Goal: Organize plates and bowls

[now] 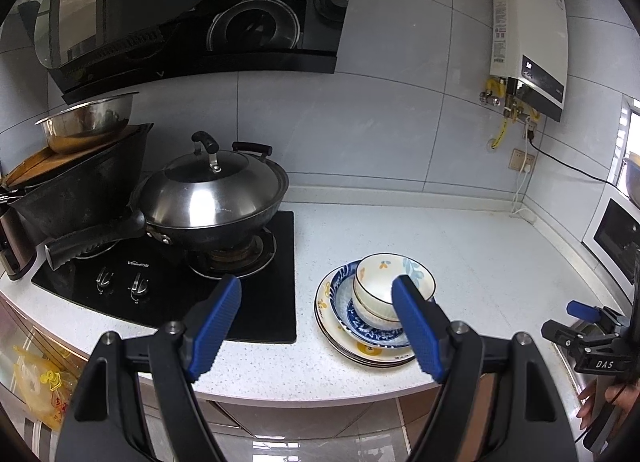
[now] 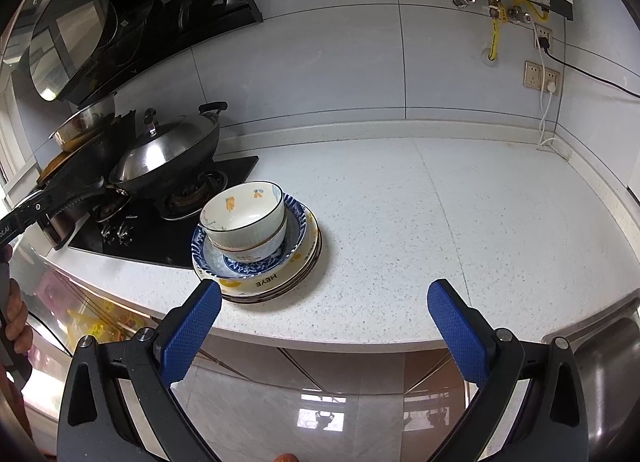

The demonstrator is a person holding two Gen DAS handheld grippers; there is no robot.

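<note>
Crockery sits in one pile on the white speckled counter [image 2: 400, 221], just right of the black stove [image 1: 168, 286]: two nested bowls [image 2: 244, 217] inside a blue-patterned dish [image 2: 256, 262], on stacked plates [image 2: 272, 282]. Left gripper [image 1: 316, 322] hangs near the counter's front edge, jaws spread and empty. Right gripper [image 2: 324, 326] hovers likewise, jaws wide apart, the pile just beyond its left finger.
</note>
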